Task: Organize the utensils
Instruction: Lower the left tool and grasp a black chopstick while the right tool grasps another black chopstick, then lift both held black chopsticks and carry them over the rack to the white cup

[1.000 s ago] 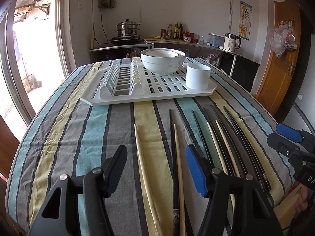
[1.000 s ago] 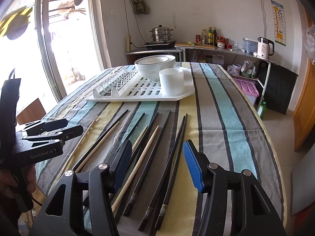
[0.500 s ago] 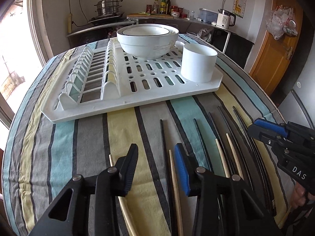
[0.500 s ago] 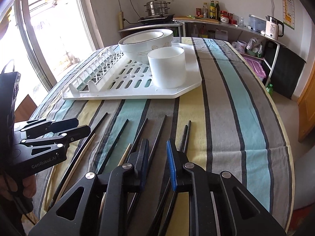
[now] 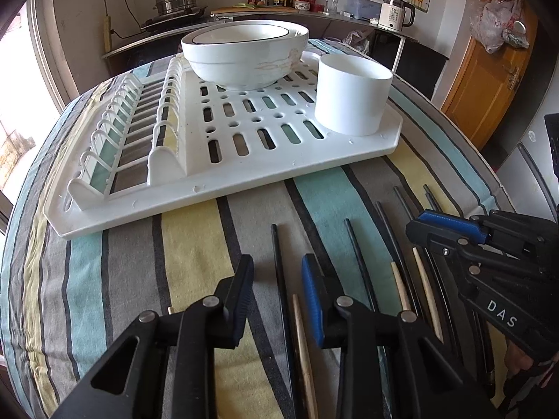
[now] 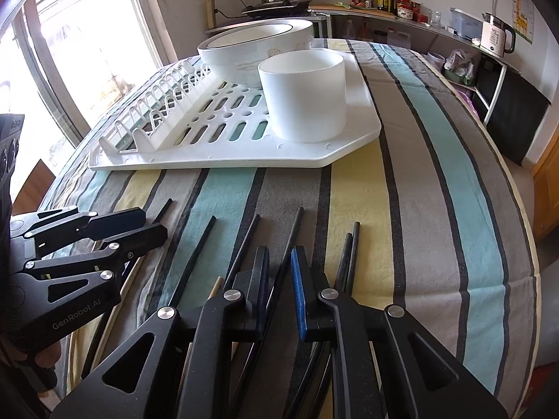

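Pickup step: left gripper [image 5: 277,296] and right gripper [image 6: 279,289], jaws closing around black chopsticks [image 6: 290,234], next need lifting toward white cup [image 6: 304,97].

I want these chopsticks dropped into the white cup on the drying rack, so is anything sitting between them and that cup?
Nothing visible does. The black chopstick between the closing right gripper jaws faces bare striped cloth, then the rack's low front rim. The white cup stands at the rack's near corner; the bowls sit behind it.

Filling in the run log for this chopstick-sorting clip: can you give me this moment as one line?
left hand-held gripper: closing round black chopstick | right hand-held gripper: closing round black chopstick | white cup: on drying rack, empty
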The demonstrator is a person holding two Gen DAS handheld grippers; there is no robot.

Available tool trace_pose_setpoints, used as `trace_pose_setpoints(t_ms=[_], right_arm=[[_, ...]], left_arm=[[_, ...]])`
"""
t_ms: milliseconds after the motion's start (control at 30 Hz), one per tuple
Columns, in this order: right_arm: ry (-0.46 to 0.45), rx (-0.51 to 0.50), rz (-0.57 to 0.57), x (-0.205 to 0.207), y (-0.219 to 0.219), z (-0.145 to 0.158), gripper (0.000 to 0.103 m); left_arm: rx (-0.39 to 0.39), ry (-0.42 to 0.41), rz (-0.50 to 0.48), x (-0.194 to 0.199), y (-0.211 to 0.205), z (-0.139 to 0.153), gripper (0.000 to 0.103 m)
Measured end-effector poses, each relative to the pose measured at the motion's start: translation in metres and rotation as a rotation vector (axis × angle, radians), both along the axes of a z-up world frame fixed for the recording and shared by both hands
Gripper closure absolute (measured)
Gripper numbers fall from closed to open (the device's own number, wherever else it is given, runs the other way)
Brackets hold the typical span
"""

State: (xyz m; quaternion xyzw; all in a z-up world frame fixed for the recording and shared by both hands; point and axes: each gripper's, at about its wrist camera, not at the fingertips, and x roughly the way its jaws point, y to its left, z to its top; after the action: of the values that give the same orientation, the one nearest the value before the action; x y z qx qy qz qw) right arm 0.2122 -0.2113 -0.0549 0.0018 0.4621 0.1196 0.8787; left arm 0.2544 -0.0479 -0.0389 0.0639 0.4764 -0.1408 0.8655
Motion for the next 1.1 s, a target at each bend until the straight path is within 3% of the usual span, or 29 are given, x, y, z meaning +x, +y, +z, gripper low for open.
trace_pose_setpoints(t_ms=[167, 400, 600, 1100], right_arm=[[-0.003, -0.030, -0.010, 0.006, 0.004, -0.001, 0.096], [0.009, 0.001, 0.000, 0.006, 0.004, 0.001, 0.097], [-0.021, 0.027, 0.014, -0.002, 0.003, 0.015, 0.097], [-0.226, 0.109, 0.049, -0.054, -0.008, 0.102, 0.098]], left_arm=[[0.018, -0.005, -0.015, 0.004, -0.004, 0.000, 0.076], [0.033, -0.010, -0.027, 0.000, -0.010, 0.001, 0.098], [0.024, -0.019, -0.036, -0.004, -0.009, 0.008, 0.098], [-0.090, -0.211, -0.033, -0.054, 0.022, 0.102, 0.098]])
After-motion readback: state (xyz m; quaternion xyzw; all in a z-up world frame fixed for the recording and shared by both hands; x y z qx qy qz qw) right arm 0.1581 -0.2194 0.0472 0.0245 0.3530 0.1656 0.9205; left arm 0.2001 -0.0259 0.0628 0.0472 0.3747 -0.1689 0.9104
